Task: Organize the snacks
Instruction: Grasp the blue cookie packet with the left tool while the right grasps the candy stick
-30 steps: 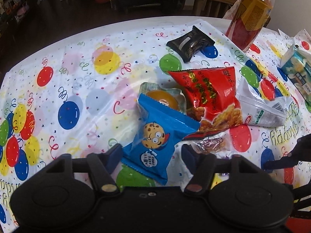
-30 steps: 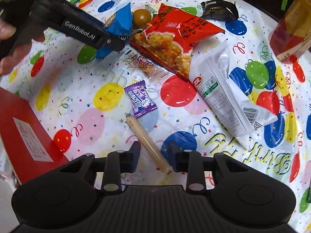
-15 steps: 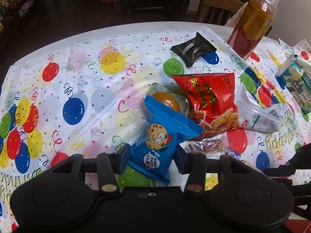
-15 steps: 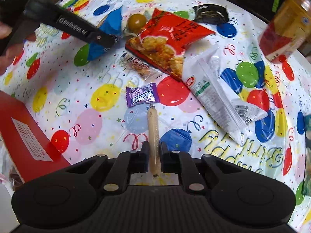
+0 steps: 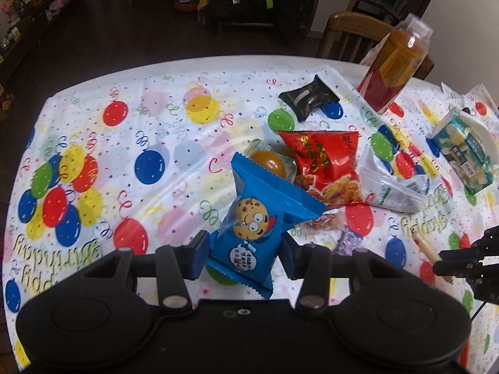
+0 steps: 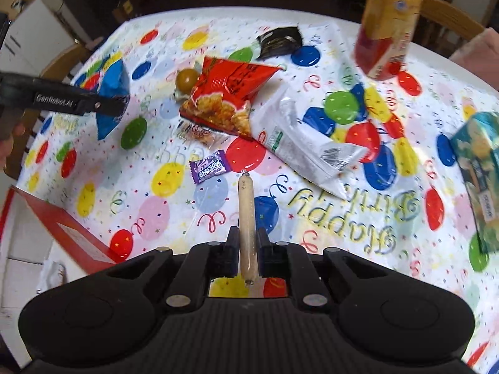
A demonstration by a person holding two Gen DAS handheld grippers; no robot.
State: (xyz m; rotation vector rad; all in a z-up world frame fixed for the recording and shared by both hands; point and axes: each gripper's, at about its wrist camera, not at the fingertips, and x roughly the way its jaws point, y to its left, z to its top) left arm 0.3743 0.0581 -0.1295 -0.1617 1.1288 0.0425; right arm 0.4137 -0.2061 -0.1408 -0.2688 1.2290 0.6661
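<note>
My left gripper (image 5: 244, 249) is shut on a blue cookie packet (image 5: 259, 215), which is held tilted above the balloon-print tablecloth; the same blue packet (image 6: 112, 93) shows at the left in the right wrist view. My right gripper (image 6: 246, 249) is shut on a thin beige sausage stick (image 6: 246, 215), lifted and pointing forward. The stick (image 5: 425, 244) also shows at the right edge of the left wrist view. On the cloth lie a red crisps bag (image 6: 227, 93), a white packet (image 6: 299, 137), a purple candy (image 6: 210, 166), a small clear-wrapped snack (image 6: 199, 132), a black packet (image 6: 279, 42) and a round jelly cup (image 6: 186, 78).
A tall orange-and-red bottle (image 6: 389, 21) stands at the back right. A teal box (image 6: 480, 171) lies at the right edge. A red box lid (image 6: 71, 233) sits at the near left. Wooden chairs (image 5: 352, 31) stand behind the table.
My left gripper closed on the blue cookie packet and raised it. My right gripper shut on the sausage stick, turned it straight and lifted it off the cloth.
</note>
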